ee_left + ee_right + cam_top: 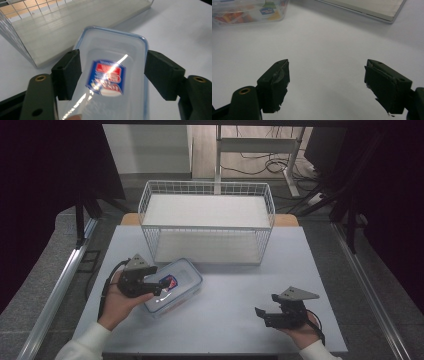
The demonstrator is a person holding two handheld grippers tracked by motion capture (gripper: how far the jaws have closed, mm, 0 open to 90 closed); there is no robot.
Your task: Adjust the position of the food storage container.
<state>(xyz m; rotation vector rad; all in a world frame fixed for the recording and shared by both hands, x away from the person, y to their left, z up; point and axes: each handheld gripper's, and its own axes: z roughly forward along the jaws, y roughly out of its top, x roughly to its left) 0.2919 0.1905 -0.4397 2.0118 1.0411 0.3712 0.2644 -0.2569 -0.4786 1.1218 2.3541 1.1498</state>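
Left tongs [159, 286] over the clear box [176, 285], pads set against its two long sides, clamped on it. In the left gripper view, box [113, 65] between the two black pads, blue rim along its lid, red-and-blue label at the middle, slightly blurred. Box tilted, near the left front of the white tabletop [235, 295], just before the wire basket [207, 220]; whether its base touches the tabletop, cannot tell. Left hand [120, 302] behind the tongs, white sleeve at the bottom edge.

Right tongs [265, 312] apart, nothing between the pads, low over bare tabletop at the right front, well apart from the box. In the right gripper view, box [249, 11] at the far upper left, basket floor [372, 7] at the upper right.
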